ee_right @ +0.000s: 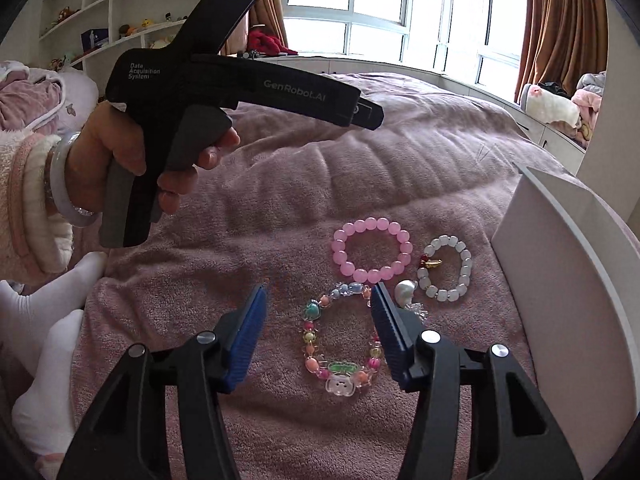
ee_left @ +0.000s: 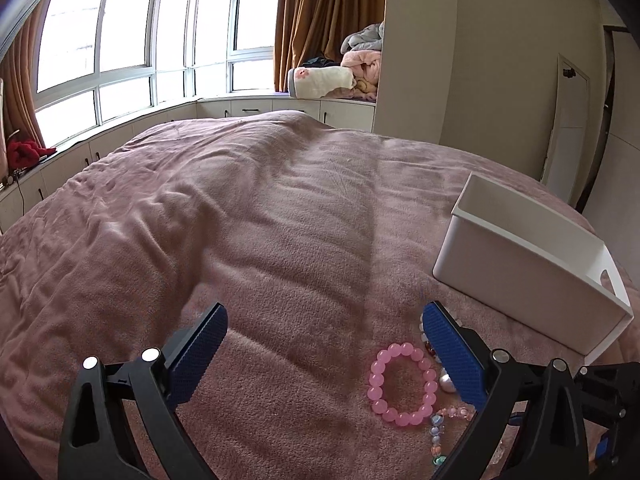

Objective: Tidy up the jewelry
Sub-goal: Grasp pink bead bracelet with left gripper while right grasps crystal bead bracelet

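Three bracelets lie on the pink blanket beside a white box (ee_right: 560, 264). A pink bead bracelet (ee_right: 372, 250) lies farthest; it also shows in the left wrist view (ee_left: 402, 384). A white bead bracelet (ee_right: 446, 268) with a gold charm lies to its right. A multicoloured bead bracelet (ee_right: 340, 340) with a clear bear charm lies nearest. My right gripper (ee_right: 318, 300) is open and hovers over the multicoloured bracelet's left part. My left gripper (ee_left: 324, 316) is open and empty, left of the bracelets. The white box also shows in the left wrist view (ee_left: 532, 256).
The pink blanket (ee_left: 240, 220) covers the whole bed. A pearl-like charm (ee_right: 404, 292) lies between the bracelets. The left hand-held gripper body (ee_right: 224, 84) hangs above the bed's left. White-socked feet (ee_right: 44, 320) rest at the left edge. Windows and cabinets stand behind.
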The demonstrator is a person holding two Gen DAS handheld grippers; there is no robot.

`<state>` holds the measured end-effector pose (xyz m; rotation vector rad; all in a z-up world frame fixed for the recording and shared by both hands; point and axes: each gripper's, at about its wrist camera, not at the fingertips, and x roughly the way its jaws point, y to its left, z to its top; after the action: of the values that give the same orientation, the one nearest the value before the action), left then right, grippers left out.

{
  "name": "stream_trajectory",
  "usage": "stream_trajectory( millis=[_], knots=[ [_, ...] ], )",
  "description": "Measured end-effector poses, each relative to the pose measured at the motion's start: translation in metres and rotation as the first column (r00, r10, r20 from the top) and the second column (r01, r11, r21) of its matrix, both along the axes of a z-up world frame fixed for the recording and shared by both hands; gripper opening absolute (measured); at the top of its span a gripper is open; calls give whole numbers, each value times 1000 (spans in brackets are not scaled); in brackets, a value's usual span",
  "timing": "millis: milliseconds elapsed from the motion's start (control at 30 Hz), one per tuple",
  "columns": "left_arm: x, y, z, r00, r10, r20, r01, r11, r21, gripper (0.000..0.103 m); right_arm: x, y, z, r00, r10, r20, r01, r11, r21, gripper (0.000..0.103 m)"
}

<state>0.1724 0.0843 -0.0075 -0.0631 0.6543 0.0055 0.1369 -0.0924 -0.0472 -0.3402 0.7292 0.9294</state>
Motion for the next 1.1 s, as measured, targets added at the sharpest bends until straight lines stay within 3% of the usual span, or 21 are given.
stream_trajectory(
  millis=[100, 133, 167, 300, 500, 600, 733, 867, 1100],
  knots=[
    [4, -1, -15, 999, -25, -45, 25, 1000, -15, 89, -1, 8, -11, 1000, 21, -23, -21, 999, -30, 43],
    [6, -1, -21, 997, -40, -67, 38, 999, -25, 75, -2, 10, -14, 999, 28, -27, -29, 999, -41, 42],
    [8, -3, -26, 994, -53, -91, 50, 998, -29, 68, -2, 12, -17, 999, 28, -29, -30, 998, -55, 41],
    [10, -8, -40, 988, -84, -127, 83, 996, -13, 67, 0, 17, -26, 998, 36, -51, -40, 996, -84, 33],
    [13, -13, -53, 978, -117, -174, 114, 993, -28, 61, 6, 17, -37, 996, 17, -88, -27, 994, -106, 30],
    [14, -15, -60, 969, -144, -199, 135, 989, -57, 54, 10, 18, -43, 993, 12, -116, -25, 993, -113, 26],
    [14, -22, -68, 963, -158, -220, 154, 987, -35, 42, 13, 18, -45, 990, 7, -143, -23, 994, -111, 25],
    [14, -22, -71, 956, -183, -229, 171, 983, -71, 20, 15, 18, -45, 988, 10, -154, -27, 994, -110, 21],
    [10, -30, -74, 952, -196, -235, 190, 981, -51, 17, 14, 18, -43, 988, 13, -154, -30, 994, -106, 16]
  ],
)
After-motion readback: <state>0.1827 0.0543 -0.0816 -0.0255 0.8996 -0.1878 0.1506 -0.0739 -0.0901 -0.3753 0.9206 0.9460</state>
